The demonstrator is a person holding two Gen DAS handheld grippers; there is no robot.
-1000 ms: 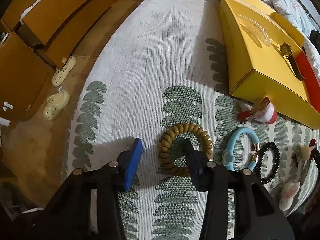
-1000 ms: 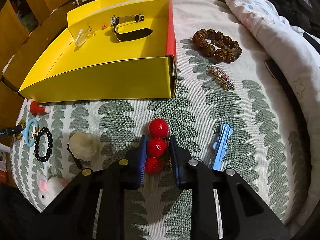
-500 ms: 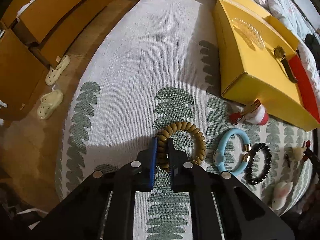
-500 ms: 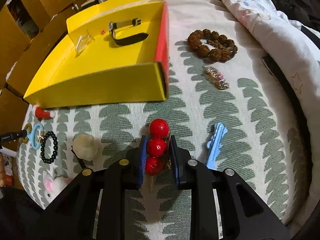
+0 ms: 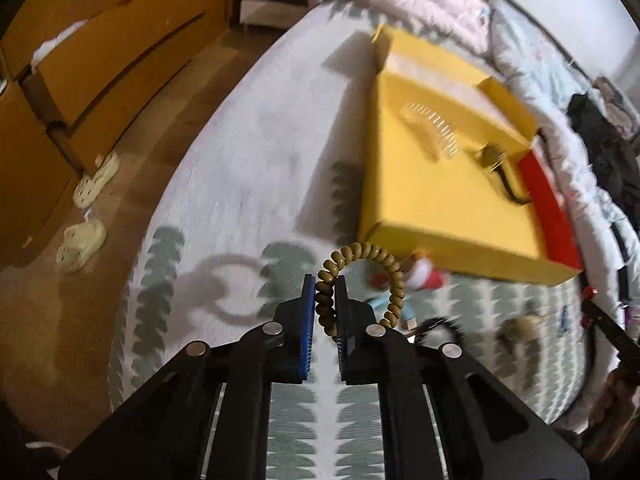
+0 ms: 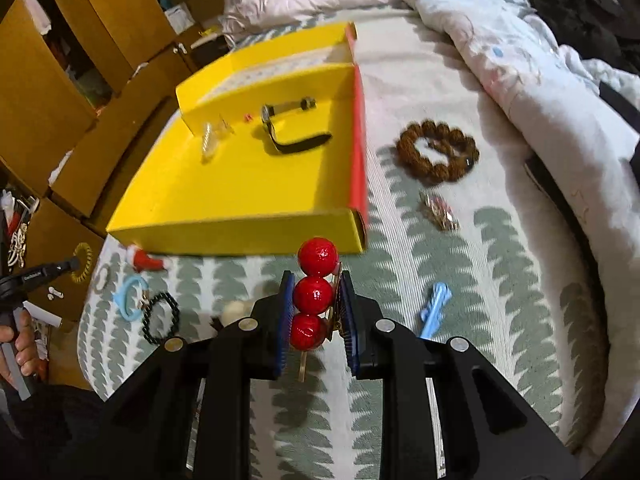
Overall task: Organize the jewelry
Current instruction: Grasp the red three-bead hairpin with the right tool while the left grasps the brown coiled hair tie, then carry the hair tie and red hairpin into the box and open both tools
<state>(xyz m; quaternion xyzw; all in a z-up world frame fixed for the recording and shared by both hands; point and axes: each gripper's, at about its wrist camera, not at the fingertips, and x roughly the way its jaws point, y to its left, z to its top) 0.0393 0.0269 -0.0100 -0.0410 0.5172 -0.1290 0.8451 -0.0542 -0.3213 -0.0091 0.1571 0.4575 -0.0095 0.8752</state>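
Note:
My left gripper (image 5: pixel 324 284) is shut on an olive spiral hair tie (image 5: pixel 360 256) and holds it above the bedspread, short of the yellow tray (image 5: pixel 420 184). My right gripper (image 6: pixel 316 284) is shut on a hair clip with three red balls (image 6: pixel 316 264), lifted in front of the same yellow tray (image 6: pixel 224 184). A black-strap watch (image 6: pixel 296 136) and a clear comb (image 6: pixel 210 142) lie in the tray. The left gripper with the hair tie (image 6: pixel 82 268) also shows at the left edge of the right wrist view.
On the bedspread lie a blue bracelet (image 6: pixel 130 296), a black bead bracelet (image 6: pixel 160 316), a red-and-white clip (image 6: pixel 146 260), a blue clip (image 6: pixel 434 308), a brown bead bracelet (image 6: pixel 438 156) and a small gold clip (image 6: pixel 438 210). Slippers (image 5: pixel 82 244) sit on the floor.
My left gripper closed on the olive hair tie and lifted it off the bedspread toward the tray. My right gripper rose with the red ball clip.

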